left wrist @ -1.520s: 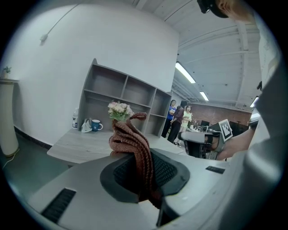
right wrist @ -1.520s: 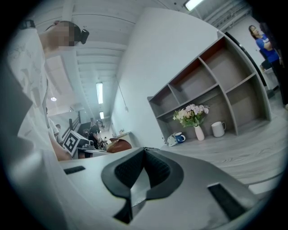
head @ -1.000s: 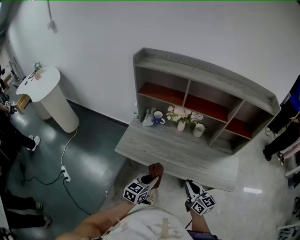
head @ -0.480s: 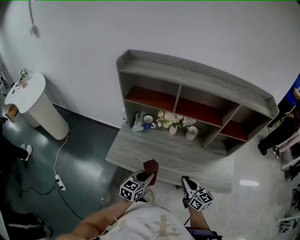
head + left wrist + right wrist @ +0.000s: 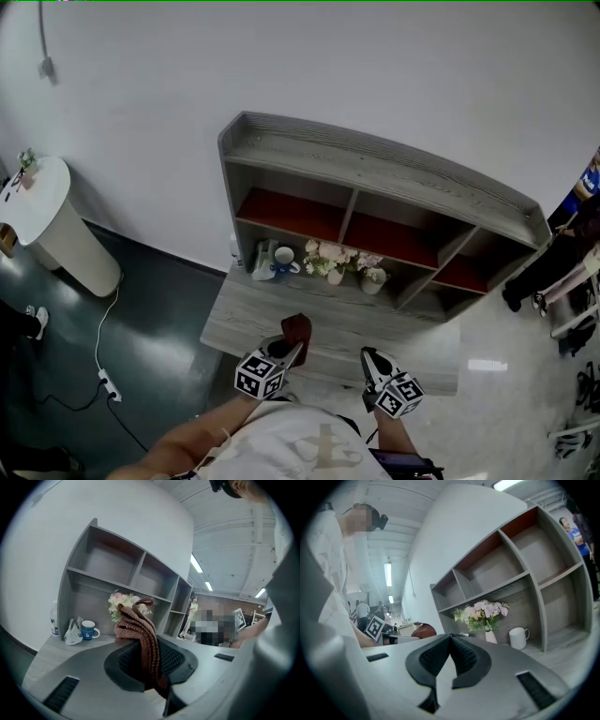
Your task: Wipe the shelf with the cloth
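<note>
The grey wooden shelf (image 5: 375,187) with red-backed compartments stands on a grey desk (image 5: 234,314) against the white wall. My left gripper (image 5: 292,345) is at the desk's front edge, shut on a brown knitted cloth (image 5: 298,327). In the left gripper view the cloth (image 5: 140,634) hangs bunched between the jaws of that gripper (image 5: 140,644), which points toward the shelf (image 5: 117,569). My right gripper (image 5: 367,357) hovers just right of it at the same edge. Its jaws (image 5: 450,637) are shut with the tips touching and nothing between them.
Under the shelf's lowest board stand a blue mug (image 5: 87,631), a white bag (image 5: 72,632), a bottle (image 5: 55,619), a vase of pale flowers (image 5: 483,611) and a white mug (image 5: 518,637). A white round stand (image 5: 52,225) and a floor cable (image 5: 108,375) are at left. People stand at far right.
The shelf and desk have slid left and lower in the head view. Both grippers have stayed close together at the desk's front edge, with the cloth still clamped in the left one.
</note>
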`<action>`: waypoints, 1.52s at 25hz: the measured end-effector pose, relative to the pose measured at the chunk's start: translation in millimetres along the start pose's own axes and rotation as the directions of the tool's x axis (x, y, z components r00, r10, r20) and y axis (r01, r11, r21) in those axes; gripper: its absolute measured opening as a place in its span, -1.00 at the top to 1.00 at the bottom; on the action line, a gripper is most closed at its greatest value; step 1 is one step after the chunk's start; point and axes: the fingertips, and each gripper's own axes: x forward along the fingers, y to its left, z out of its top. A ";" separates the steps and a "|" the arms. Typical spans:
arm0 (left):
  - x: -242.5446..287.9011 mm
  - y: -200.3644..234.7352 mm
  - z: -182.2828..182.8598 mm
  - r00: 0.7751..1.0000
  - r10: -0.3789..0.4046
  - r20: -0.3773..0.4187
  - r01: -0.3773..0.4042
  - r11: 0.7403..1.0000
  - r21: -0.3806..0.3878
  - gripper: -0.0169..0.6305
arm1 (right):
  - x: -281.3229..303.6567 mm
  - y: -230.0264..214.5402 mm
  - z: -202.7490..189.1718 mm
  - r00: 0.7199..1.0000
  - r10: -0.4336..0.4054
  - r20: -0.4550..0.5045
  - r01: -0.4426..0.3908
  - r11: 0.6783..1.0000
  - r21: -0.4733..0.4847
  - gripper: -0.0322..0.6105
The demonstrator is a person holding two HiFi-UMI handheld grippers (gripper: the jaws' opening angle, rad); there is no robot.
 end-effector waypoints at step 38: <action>13.6 153.9 178.3 0.940 0.284 0.190 -0.313 0.938 0.150 0.73 | 88.0 -29.2 27.0 0.996 0.085 -0.001 -0.085 0.996 0.004 0.89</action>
